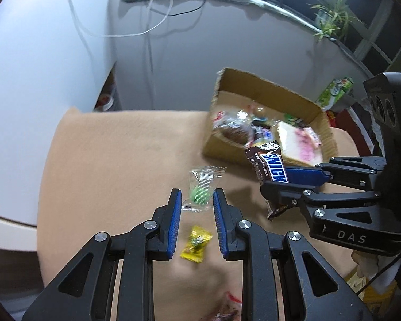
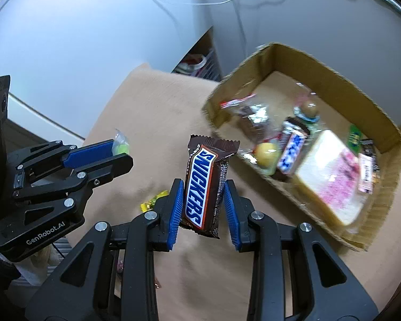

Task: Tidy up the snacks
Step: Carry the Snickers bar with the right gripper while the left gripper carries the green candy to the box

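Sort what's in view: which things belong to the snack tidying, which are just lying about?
Job: Snickers in right gripper; green candy in left gripper; yellow candy; box of snacks.
Lying about: plant; cables; green can.

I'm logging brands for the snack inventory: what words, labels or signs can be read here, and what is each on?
"SNICKERS": on the brown bar clamped in the right gripper.
"GenRobot.AI": on the left gripper, seen from the right wrist.
"DAS": on the right gripper's body, seen from the left wrist.
Too blurred to read: wrappers in the cardboard box, the yellow candy, and the green sweet held by the left gripper.
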{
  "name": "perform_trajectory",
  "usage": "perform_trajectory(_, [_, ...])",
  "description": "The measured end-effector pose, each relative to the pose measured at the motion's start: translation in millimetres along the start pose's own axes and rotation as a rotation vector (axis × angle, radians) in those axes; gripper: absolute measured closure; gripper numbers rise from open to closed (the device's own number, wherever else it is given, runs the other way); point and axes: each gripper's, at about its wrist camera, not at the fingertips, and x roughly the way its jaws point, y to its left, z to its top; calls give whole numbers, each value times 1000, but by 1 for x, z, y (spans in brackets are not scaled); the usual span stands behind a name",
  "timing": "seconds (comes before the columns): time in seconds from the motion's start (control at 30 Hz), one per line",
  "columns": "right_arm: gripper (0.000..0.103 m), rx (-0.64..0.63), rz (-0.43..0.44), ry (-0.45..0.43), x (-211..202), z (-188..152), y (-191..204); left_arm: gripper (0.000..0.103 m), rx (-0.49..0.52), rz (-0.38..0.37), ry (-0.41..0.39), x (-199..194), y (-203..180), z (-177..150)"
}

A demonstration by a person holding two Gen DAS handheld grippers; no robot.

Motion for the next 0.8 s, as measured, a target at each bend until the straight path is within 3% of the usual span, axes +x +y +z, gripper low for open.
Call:
perform_trajectory(0.37, [71,76,-60,-53,-38,-5,-62,80,85,-36,-1,10,-43,28])
perform_trajectory(0.8, [71,152,-154,-59,-41,2,-121,80,141,-52,21,39,-79,58])
